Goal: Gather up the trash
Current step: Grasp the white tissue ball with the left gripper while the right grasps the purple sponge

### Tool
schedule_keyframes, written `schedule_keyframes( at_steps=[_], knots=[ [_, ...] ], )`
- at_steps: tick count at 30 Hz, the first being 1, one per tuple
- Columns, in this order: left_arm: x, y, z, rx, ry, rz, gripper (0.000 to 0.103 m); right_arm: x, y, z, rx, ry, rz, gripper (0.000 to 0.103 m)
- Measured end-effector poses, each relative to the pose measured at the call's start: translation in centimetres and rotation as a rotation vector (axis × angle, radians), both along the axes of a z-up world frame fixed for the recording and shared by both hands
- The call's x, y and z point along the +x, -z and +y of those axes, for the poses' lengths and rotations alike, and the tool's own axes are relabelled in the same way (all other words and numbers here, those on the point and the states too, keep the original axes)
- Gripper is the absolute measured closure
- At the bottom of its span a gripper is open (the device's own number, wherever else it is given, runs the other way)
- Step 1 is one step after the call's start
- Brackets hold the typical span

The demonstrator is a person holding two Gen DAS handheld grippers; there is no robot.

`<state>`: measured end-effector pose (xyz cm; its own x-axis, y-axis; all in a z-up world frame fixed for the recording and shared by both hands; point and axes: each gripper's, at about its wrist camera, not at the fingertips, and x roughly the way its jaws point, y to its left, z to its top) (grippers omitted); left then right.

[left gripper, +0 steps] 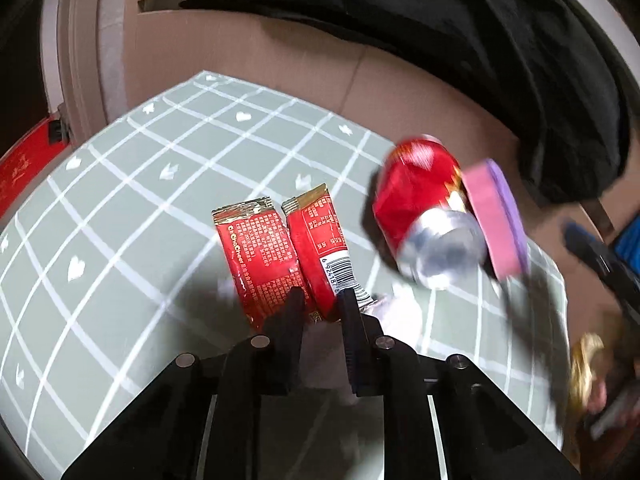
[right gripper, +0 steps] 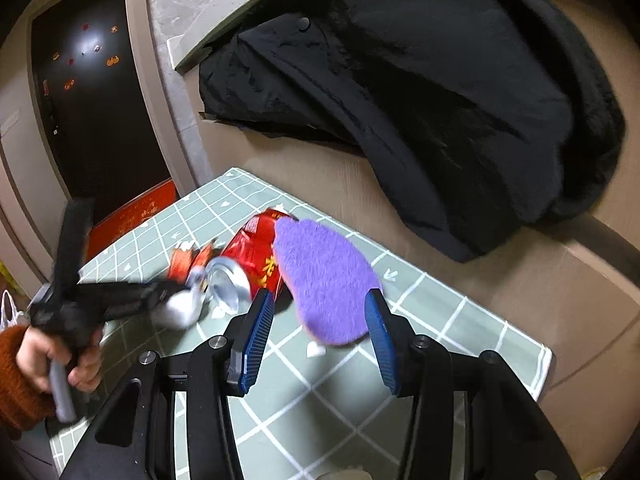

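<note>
My left gripper [left gripper: 320, 300] is shut on a crumpled white tissue [left gripper: 320, 344], just above two red snack wrappers [left gripper: 288, 252] lying on the green checked tablecloth [left gripper: 120, 208]. A crushed red can [left gripper: 420, 200] lies on its side to the right, with a purple sponge [left gripper: 496, 216] leaning against it. My right gripper [right gripper: 320, 304] is open, its blue fingers on either side of the purple sponge [right gripper: 328, 280], with the can [right gripper: 252, 256] to its left. The left gripper [right gripper: 176, 296] with the tissue [right gripper: 180, 308] shows blurred at the left of the right wrist view.
A black jacket [right gripper: 440, 100] lies over a cardboard box [right gripper: 520, 288] behind the table. A dark door [right gripper: 92, 100] and red mat [right gripper: 132, 212] are at the far left. The table's edge [right gripper: 548, 364] is close on the right.
</note>
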<state>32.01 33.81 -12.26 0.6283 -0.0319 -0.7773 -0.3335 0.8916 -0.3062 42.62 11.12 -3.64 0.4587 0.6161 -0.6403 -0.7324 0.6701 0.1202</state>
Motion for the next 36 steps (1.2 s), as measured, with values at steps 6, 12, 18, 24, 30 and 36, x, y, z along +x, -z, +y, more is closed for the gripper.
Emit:
schedule_keyframes(
  at_steps=[6, 12, 18, 24, 30, 36],
  knots=[
    [-4.9, -0.5, -1.5, -0.073, 0.071, 0.020, 0.084, 2.9, 0.9, 3.1, 0.007, 0.010, -0.050, 0.058],
    [-9.0, -3.0, -1.2, -0.108, 0.039, -0.070, 0.083, 4.9, 3.2, 4.6, 0.008, -0.077, 0.149, 0.054],
    [-10.6, -4.1, 0.0, -0.102, -0.026, -0.138, 0.082, -2.0, 3.9, 5.2, -0.090, -0.275, 0.112, 0.054],
    [-11.4, -4.0, 0.0, -0.101, -0.024, -0.149, 0.077, -8.2, 5.5, 5.2, -0.255, -0.420, 0.108, 0.057],
    [-10.2, -3.8, -2.0, -0.080, 0.081, -0.158, 0.062, -8.1, 2.8, 2.9, -0.173, -0.331, 0.026, 0.056],
    [-6.3, -2.9, -5.9, 0.128, 0.168, -0.074, 0.061, -5.4, 1.7, 1.1, -0.119, -0.187, -0.018, 0.056]
  ],
)
